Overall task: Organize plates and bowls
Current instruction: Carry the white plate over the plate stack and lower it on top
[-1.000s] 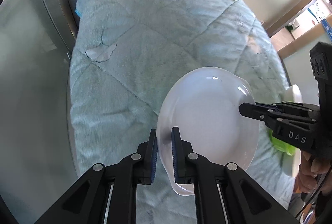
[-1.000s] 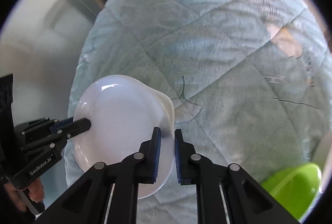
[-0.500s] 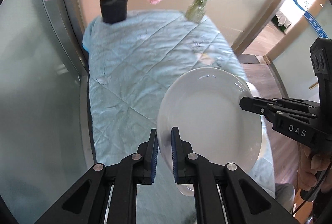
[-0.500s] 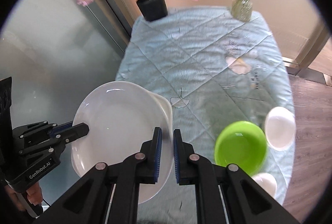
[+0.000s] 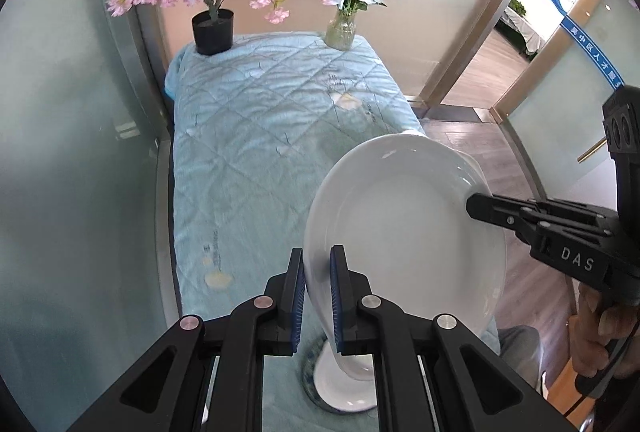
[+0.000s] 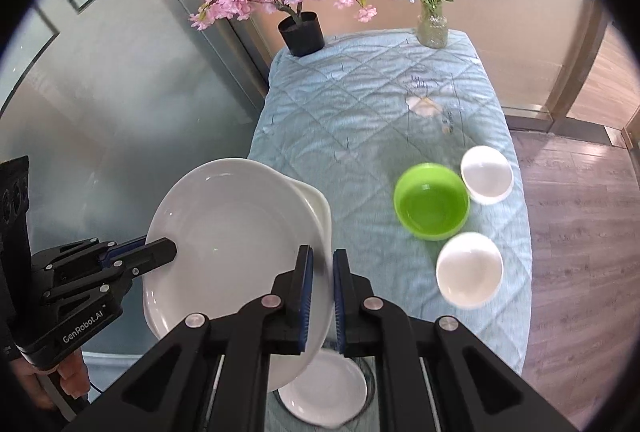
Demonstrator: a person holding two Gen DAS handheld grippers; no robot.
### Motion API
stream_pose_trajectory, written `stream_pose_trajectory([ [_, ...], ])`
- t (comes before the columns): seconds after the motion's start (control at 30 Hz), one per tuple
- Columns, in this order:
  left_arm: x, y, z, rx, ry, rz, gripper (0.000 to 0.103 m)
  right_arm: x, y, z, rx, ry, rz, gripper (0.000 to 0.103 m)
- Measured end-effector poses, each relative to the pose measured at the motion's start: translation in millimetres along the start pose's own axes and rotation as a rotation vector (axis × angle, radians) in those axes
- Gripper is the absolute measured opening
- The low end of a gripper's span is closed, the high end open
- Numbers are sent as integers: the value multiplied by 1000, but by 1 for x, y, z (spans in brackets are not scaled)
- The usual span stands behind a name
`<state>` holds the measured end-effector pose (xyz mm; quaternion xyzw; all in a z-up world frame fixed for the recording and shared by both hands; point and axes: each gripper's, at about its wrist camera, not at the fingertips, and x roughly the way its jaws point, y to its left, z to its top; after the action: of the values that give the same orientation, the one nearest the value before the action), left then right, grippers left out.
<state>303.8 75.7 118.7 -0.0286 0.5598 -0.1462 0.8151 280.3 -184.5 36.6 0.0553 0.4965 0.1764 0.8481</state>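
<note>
Two plates [image 6: 240, 232], three bowls [image 6: 431, 200]

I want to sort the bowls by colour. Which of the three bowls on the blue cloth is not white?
The green bowl. It stands between the two white bowls, one farther away and the other nearer the camera.

Two white plates are showing — a large one [image 6: 236, 244] lifted off the worktop [image 6: 360, 103] and a smaller one [image 6: 326, 392] lying beneath it. Three bowls are sitting together on the quilted cover: one green bowl [image 6: 432, 201] and two white bowls [image 6: 486, 173] [image 6: 469, 269]. Two flower arrangements are standing at the far end — one pink blossom tree in a black pot [image 6: 301, 31], one bouquet in a glass vase [image 6: 431, 25].
</note>
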Motion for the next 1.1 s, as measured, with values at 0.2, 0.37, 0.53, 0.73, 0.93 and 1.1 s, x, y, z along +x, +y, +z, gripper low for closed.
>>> stream_pose_trajectory([
  [0.2,-3,-22,-50,-7,17,-18,8,-12,-7,-41,6,10,-9,9],
  [0.37,1,-33,-81,-12,34,-22,7,-9,-15,-67,25,31,-5,9],
  [0.53,15,-35,-102,-18,57,-16,6,3,-22,-91,37,61,2,9],
  [0.73,33,-29,-119,-28,69,-8,6,19,-29,-114,65,88,17,9],
  [0.93,68,-18,-150,-42,109,-9,6,47,-31,-144,65,130,20,9],
  [1.1,111,-2,-176,-69,167,-21,6,81,-37,-163,88,185,21,9],
])
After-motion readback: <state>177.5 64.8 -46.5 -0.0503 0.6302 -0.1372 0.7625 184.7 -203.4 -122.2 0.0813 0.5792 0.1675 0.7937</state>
